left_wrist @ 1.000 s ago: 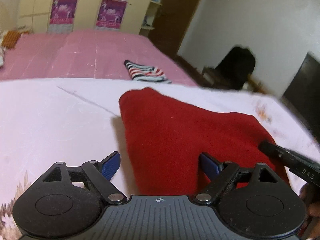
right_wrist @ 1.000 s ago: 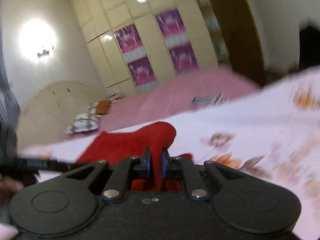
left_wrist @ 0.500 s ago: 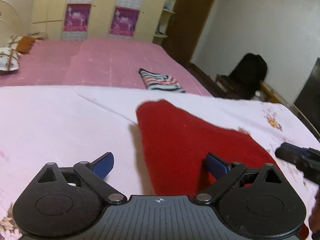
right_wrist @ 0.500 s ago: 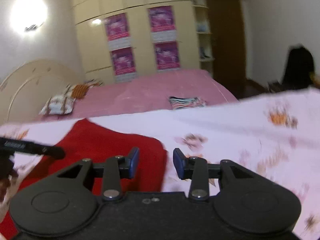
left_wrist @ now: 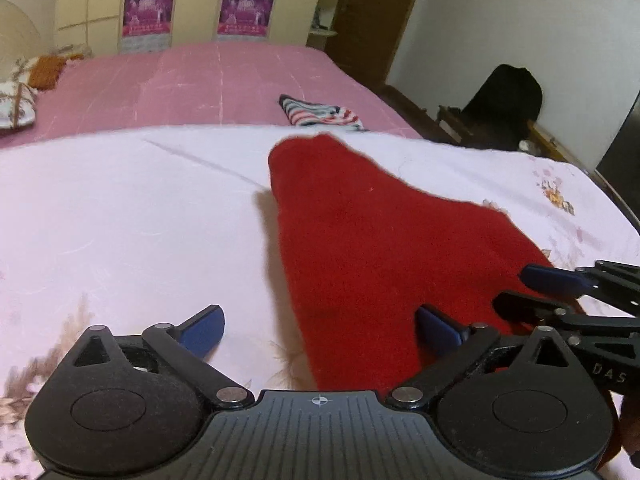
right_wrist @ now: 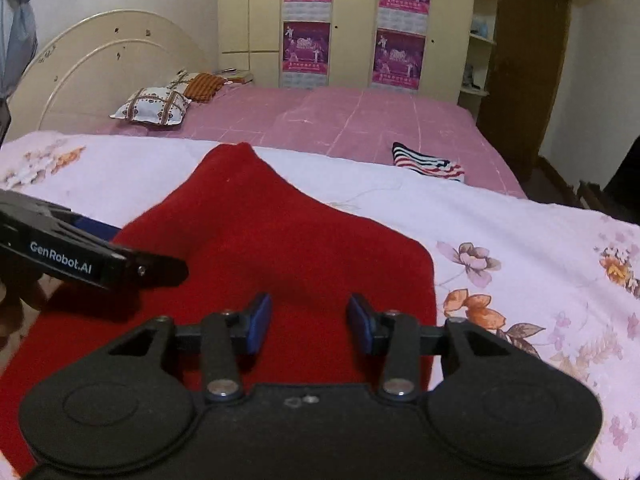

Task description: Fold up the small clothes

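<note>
A red garment (left_wrist: 372, 248) lies flat on the white floral sheet (left_wrist: 120, 216), narrowing to a point at its far end. It also shows in the right wrist view (right_wrist: 280, 248). My left gripper (left_wrist: 320, 330) is open wide and empty over the garment's near left edge. My right gripper (right_wrist: 308, 320) is open and empty above the garment's near part. The right gripper also shows at the right of the left wrist view (left_wrist: 560, 292). The left gripper shows at the left of the right wrist view (right_wrist: 92, 258).
A folded striped garment (left_wrist: 320, 114) lies on the pink bedspread (left_wrist: 200, 80) beyond the sheet. Pillows (right_wrist: 160, 104) lie by the headboard. A dark chair (left_wrist: 504, 100) stands off the bed's right side. Wardrobes (right_wrist: 352, 20) line the far wall.
My right gripper has let go of the red garment and opened; the folded part now lies flat. My left gripper stayed open and drew back slightly.
</note>
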`<state>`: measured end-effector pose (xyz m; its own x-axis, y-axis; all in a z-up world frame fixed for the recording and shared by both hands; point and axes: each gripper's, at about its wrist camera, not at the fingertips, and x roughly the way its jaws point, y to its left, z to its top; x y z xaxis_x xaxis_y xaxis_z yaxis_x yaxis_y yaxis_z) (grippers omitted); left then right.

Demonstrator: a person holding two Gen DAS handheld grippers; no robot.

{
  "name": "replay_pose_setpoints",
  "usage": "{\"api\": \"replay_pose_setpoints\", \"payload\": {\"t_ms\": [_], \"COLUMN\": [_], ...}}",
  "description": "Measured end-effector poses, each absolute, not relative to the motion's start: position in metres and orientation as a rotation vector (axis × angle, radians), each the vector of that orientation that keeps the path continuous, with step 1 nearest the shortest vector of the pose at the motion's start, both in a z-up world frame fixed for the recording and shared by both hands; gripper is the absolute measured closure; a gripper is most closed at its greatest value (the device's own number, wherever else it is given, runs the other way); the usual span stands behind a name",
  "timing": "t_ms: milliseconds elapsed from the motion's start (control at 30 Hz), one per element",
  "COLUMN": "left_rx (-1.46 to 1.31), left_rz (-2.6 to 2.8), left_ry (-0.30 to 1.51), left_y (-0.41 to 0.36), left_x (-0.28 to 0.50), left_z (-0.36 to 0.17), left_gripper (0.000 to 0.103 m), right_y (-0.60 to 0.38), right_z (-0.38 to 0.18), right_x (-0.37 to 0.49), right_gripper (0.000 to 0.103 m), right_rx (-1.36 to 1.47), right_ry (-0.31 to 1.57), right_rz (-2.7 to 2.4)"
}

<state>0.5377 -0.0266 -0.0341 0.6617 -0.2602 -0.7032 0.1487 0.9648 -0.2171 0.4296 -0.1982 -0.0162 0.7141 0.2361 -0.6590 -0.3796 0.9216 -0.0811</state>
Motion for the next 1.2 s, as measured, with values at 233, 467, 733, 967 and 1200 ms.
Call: {"api": "replay_pose_setpoints", "payload": {"t_ms": [233,467,733,967,1200], "left_rx": [-0.144,-0.221,-0.182,-0.182,-0.152], "left_rz": [-0.277,-0.254,-0.299,-0.257,-0.241], "left_ry": [0.805,0.834,0.847,0.870,0.869], "left_y": [-0.033,-0.027,-0.034,-0.029,-0.030], "left_x": [0.488,0.481,0.417,0.391,0.386], "left_z": [-0.027,-0.034,-0.033,-0.046,-0.041], "left_gripper": [0.007,0.008,0.008,0.007,0.007], "right_y": [-0.211,-0.206,-0.211,-0.207,-0.213], "right_z": [-0.003,-0.023,-0.008,-0.034,-0.019], "right_x": [0.375,0.374,0.329,0.315,0.303], "right_gripper": [0.066,0.066,0.064,0.062,0.059], "right_rx": [-0.205,-0.228,-0.200,-0.275,-0.215], "right_ry": [0.657,0.728,0.706,0.717,0.664], "right_rz": [0.394,0.351,0.379,0.317,0.291]}}
